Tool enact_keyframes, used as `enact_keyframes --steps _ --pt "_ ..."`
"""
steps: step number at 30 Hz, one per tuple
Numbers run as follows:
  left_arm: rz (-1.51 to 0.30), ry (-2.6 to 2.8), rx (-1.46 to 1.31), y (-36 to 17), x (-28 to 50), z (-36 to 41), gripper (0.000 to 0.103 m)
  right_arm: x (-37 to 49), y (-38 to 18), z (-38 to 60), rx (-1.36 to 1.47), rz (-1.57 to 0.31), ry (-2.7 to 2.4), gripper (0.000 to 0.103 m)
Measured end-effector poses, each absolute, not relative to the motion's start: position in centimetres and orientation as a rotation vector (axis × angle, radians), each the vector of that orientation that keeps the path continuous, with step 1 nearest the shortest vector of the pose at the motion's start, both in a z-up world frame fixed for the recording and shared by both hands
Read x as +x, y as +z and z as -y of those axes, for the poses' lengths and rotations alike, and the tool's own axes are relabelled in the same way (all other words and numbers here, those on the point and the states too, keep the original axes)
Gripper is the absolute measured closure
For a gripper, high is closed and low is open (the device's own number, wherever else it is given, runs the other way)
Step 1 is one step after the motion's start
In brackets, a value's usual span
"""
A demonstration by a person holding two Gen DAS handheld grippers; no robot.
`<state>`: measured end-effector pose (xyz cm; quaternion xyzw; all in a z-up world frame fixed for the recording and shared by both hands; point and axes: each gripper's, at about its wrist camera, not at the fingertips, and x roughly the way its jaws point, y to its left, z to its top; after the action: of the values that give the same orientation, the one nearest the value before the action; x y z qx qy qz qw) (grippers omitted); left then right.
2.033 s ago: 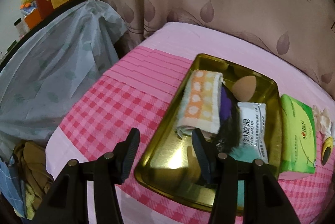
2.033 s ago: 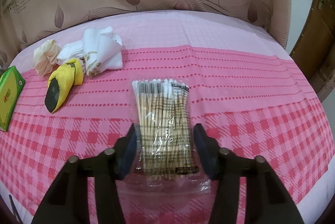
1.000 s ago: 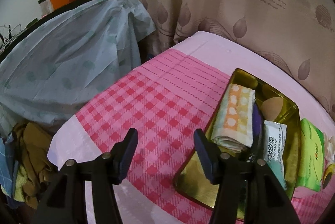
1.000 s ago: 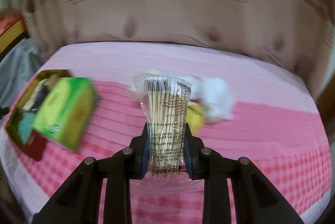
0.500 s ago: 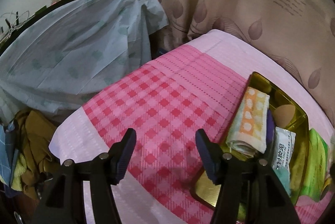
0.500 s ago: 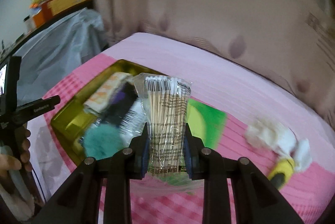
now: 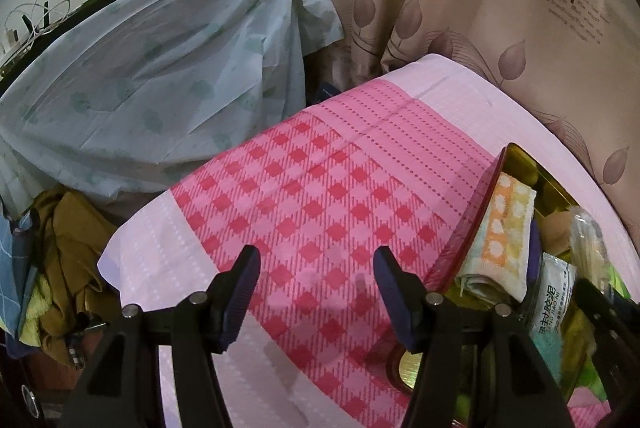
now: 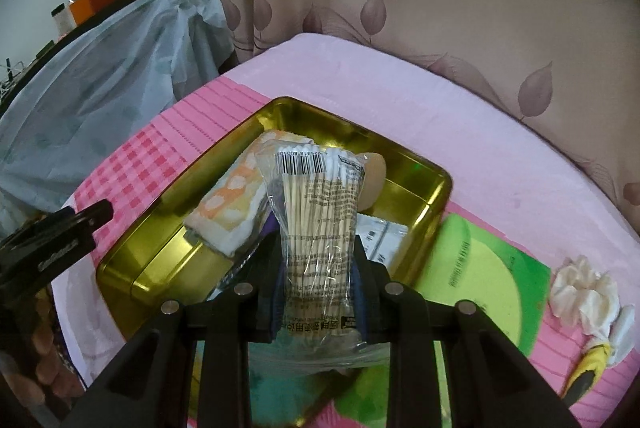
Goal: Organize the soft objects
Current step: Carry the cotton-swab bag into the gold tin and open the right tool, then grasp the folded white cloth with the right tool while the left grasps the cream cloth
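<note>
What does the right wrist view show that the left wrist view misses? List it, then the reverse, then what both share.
Only the right wrist view: the right tool shut on the cotton swab pack, the green tissue pack, the white scrunchie.

Only the left wrist view: the open left tool over bare checked cloth, and the heap of brown clothes.

Both: the gold tin, the orange towel, the leaf-print curtain.

Dim indoor light, fisheye-bent edges, perhaps slight blur.
</note>
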<state>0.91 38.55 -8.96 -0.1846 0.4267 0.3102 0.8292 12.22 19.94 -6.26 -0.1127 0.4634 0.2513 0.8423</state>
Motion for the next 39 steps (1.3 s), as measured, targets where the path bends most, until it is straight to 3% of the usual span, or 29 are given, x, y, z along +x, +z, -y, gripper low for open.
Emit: enact_keyframes --steps 4,6,9,18,25,39 --pt "-0.907 0.658 -0.393 -9.0 0.9 -38.6 0.043 12.9 -7.1 -20.9 -0.247 -0.994 0.532 0.073" --pt "-0.908 0.658 -0.394 -9.0 0.9 -38.6 0.043 12.9 -7.4 -21.2 -0.257 -0.996 0.535 0.06" --pt "-0.911 0.656 -0.394 -9.2 1.0 -38.6 0.043 12.4 -7.1 -21.0 -0.262 -0.985 0.543 0.048" --pt "-0.91 0.655 -0.385 -9.2 1.1 -38.7 0.043 9.9 -2.9 -16.2 -0.168 -0.911 0.533 0.04" --pt "-0.911 0.652 -0.378 -9.3 1.1 -38.6 0.043 8.5 -1.3 -6.4 -0.134 -0.876 0.373 0.04" --pt "-0.895 0.619 -0.325 -9.1 1.3 -36.9 0.043 12.1 -5.5 15.7 0.033 -0.963 -0.044 0.039"
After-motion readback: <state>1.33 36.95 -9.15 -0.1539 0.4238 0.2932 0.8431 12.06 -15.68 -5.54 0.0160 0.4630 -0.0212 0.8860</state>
